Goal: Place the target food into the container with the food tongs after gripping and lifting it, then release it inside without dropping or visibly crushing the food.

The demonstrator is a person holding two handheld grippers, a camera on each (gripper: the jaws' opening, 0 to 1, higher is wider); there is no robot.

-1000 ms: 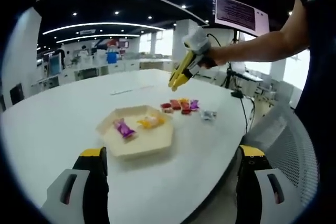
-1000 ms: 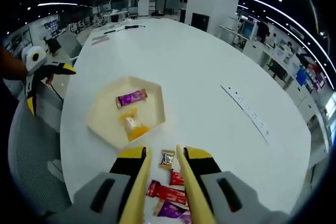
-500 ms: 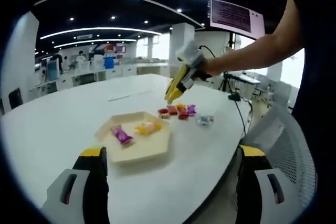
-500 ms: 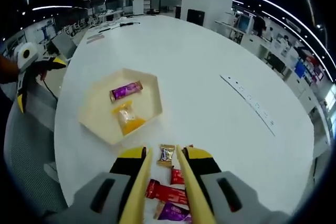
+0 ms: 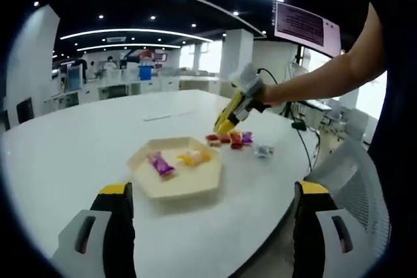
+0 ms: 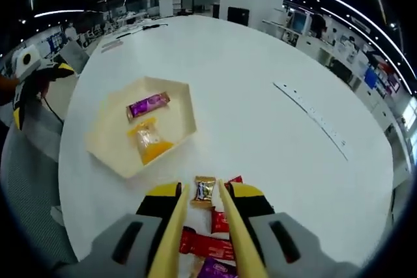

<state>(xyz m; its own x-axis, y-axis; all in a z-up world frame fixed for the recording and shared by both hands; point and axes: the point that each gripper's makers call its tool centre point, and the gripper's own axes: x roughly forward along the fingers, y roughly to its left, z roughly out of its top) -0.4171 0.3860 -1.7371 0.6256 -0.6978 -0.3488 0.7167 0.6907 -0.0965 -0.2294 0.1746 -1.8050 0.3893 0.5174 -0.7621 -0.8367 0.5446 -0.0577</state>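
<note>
The right gripper (image 6: 203, 192) is shut on yellow food tongs (image 6: 174, 232), whose tips stand a little apart. A small gold-wrapped candy (image 6: 204, 189) lies on the white table between those tips; contact is unclear. Red candies (image 6: 207, 244) and a purple one (image 6: 216, 269) lie under the tongs. The cream hexagonal tray (image 6: 104, 154) holds a purple candy (image 6: 147, 104) and a yellow candy (image 6: 152, 146). In the left gripper view the tongs (image 5: 228, 120) point down at the candy cluster (image 5: 231, 138) beside the tray (image 5: 176, 193). The left gripper (image 5: 214, 189) hangs open near the table edge.
A silver-wrapped candy (image 5: 262, 152) lies right of the cluster. A long white strip (image 6: 313, 118) lies across the table. The person's arm (image 5: 326, 63) reaches in from the right. A grey mesh chair (image 5: 355, 180) stands by the table edge. The left gripper (image 6: 26, 89) is at the far left.
The right gripper has moved the tongs down and forward, so the gold candy now sits between their tips. The left gripper view has shifted slightly; the candies in the tray lie as before.
</note>
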